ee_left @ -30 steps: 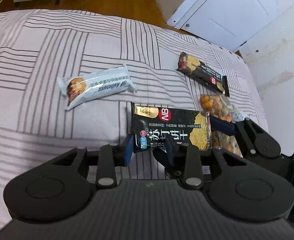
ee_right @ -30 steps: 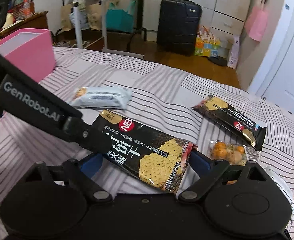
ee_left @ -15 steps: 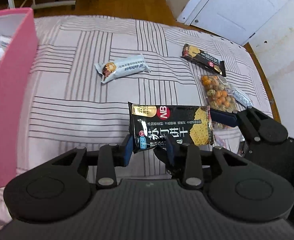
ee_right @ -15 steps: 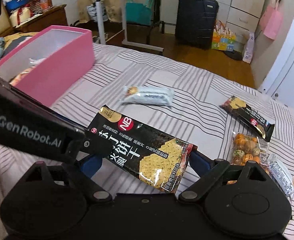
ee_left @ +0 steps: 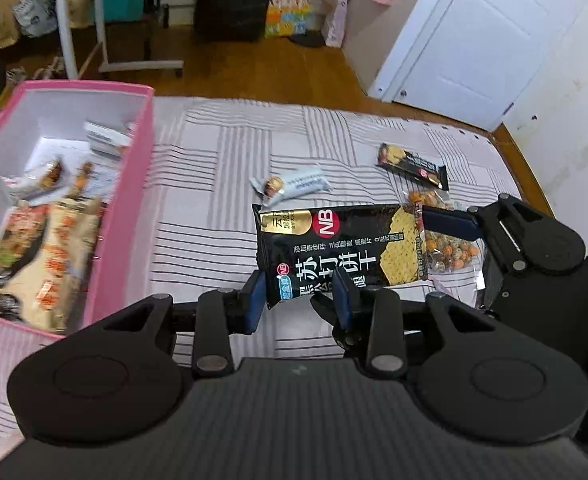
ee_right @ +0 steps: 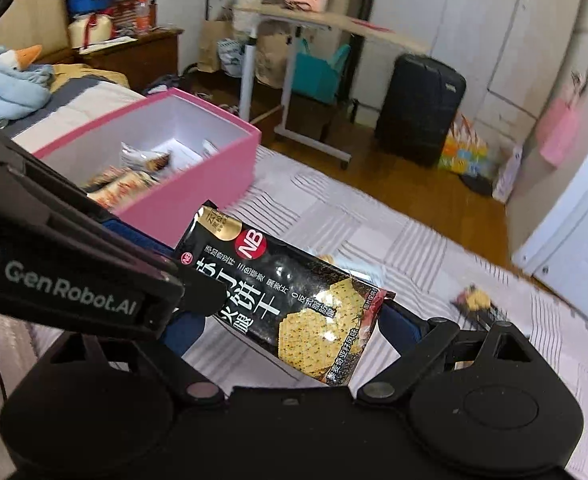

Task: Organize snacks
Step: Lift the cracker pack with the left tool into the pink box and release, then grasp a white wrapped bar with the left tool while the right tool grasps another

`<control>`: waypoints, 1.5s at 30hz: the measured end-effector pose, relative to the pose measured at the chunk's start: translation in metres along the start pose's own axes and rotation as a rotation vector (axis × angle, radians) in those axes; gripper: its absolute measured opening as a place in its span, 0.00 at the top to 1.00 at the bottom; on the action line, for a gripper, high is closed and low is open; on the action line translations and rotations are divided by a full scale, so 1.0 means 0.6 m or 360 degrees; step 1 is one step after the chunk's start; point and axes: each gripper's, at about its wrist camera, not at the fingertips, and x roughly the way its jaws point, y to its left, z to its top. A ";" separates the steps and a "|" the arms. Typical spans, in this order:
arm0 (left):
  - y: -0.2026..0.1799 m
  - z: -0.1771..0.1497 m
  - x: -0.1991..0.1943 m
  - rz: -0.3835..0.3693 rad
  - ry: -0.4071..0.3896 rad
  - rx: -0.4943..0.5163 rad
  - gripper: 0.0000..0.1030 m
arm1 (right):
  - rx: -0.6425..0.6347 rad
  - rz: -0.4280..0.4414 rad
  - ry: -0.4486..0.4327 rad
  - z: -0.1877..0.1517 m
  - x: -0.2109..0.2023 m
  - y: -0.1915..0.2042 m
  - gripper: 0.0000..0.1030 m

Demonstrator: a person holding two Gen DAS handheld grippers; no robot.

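Step in hand: carrying the cracker packet (ee_left: 335, 250) to the pink box (ee_left: 124, 208).
Left tool (ee_left: 299, 298) and right tool (ee_right: 290, 330), both part-closed, clamp its ends above the bed (ee_left: 214, 184); next, move it over the box left of the left tool, then release.

wooden floor (ee_left: 254, 60), white door (ee_left: 465, 40), black suitcase (ee_right: 417, 108), striped bedspread (ee_left: 214, 184)

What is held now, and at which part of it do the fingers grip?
The black cracker packet is held by both grippers: the left gripper at one short end, the right gripper at the opposite end.
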 end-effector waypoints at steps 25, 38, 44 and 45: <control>0.278 0.056 0.013 0.0495 -0.0143 -0.0404 0.68 | -0.0478 0.0353 -0.0175 0.187 0.185 0.151 0.06; 0.271 0.060 -0.016 0.0620 -0.0181 -0.0297 0.67 | -0.0296 0.0501 -0.0251 0.164 0.151 0.097 0.06; 0.215 0.056 -0.061 0.0517 -0.0225 -0.0180 0.66 | -0.0194 0.0425 -0.0406 0.126 0.073 0.034 0.06; 0.204 0.056 -0.067 0.0499 -0.0240 -0.0155 0.66 | -0.0169 0.0405 -0.0429 0.122 0.063 0.021 0.06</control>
